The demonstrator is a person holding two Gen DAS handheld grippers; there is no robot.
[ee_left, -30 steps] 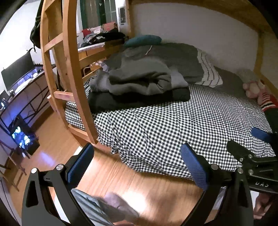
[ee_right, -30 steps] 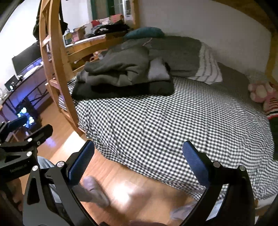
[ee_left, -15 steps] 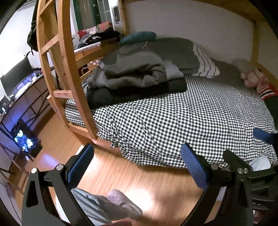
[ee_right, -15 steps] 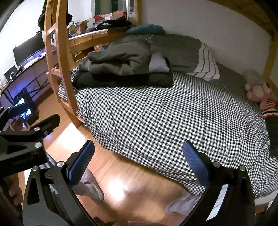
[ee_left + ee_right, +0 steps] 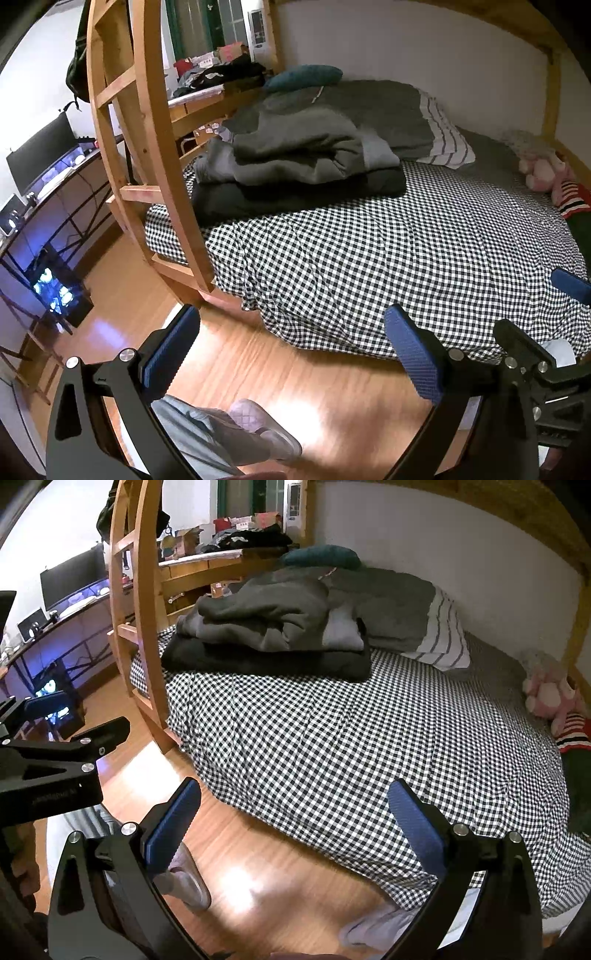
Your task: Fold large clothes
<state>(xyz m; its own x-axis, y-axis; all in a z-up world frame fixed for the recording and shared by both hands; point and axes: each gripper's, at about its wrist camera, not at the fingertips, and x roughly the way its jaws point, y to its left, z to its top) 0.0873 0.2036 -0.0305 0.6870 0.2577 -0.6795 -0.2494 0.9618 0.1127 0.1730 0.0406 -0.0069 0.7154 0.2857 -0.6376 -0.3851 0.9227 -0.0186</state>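
Note:
A pile of grey clothes (image 5: 295, 151) (image 5: 266, 616) lies on a folded dark blanket (image 5: 295, 194) (image 5: 266, 661) at the head end of a bed with a black-and-white checked sheet (image 5: 406, 251) (image 5: 351, 746). My left gripper (image 5: 291, 350) is open, hanging above the wooden floor in front of the bed edge, empty. My right gripper (image 5: 295, 823) is open too, over the bed's near edge, holding nothing. The right gripper shows at the right edge of the left wrist view, and the left gripper at the left edge of the right wrist view.
A wooden ladder (image 5: 155, 147) (image 5: 144, 609) stands at the bed's left corner. A desk with a monitor (image 5: 40, 151) and a lit computer case (image 5: 55, 291) lies left. A pink plush toy (image 5: 550, 694) and striped pillow (image 5: 443, 140) rest on the bed. The person's slippered foot (image 5: 266, 435) is on the floor.
Both grippers have drawn back slightly and shifted right along the bed edge; the view of the bed has widened. Both stay open and empty. The clothes pile has not moved.

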